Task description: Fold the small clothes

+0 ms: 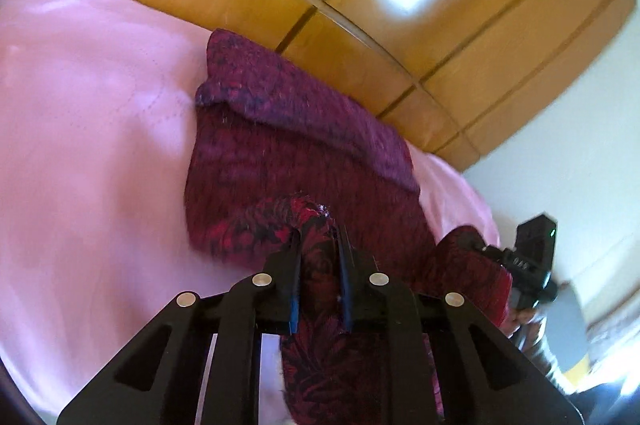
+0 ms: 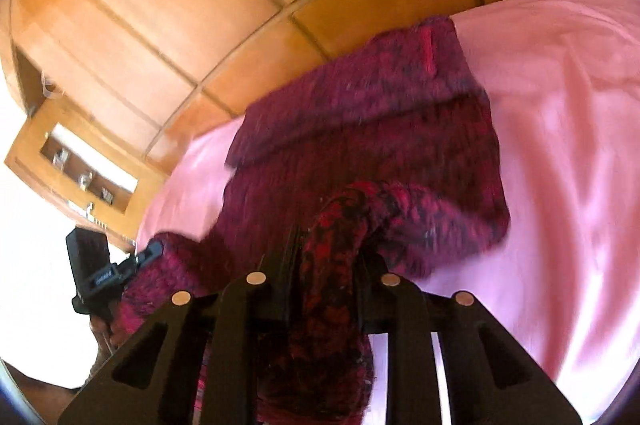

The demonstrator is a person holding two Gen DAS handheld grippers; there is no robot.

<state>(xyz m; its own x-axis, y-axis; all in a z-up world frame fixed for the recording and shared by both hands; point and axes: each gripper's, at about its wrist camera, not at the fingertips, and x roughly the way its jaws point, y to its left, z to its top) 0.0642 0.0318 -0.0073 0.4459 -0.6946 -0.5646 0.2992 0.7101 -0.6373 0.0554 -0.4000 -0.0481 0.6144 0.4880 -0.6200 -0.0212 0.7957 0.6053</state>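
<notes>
A dark red and black knitted garment [image 1: 288, 145] lies on a pink bedsheet [image 1: 88, 129], its far part folded over. My left gripper [image 1: 319, 237] is shut on a bunched near edge of the garment. The right gripper [image 1: 532, 265] shows at the right of the left wrist view, holding another part of the same edge. In the right wrist view the garment [image 2: 360, 129] spreads ahead on the pink sheet [image 2: 560, 145]. My right gripper [image 2: 332, 245] is shut on a thick fold of it. The left gripper [image 2: 100, 273] shows at the left there.
A glossy wooden headboard with panel lines [image 1: 360, 5] rises behind the bed. A wooden shelf unit with small items [image 2: 88, 169] stands at the left of the right wrist view. A white wall [image 1: 580, 145] is at the right.
</notes>
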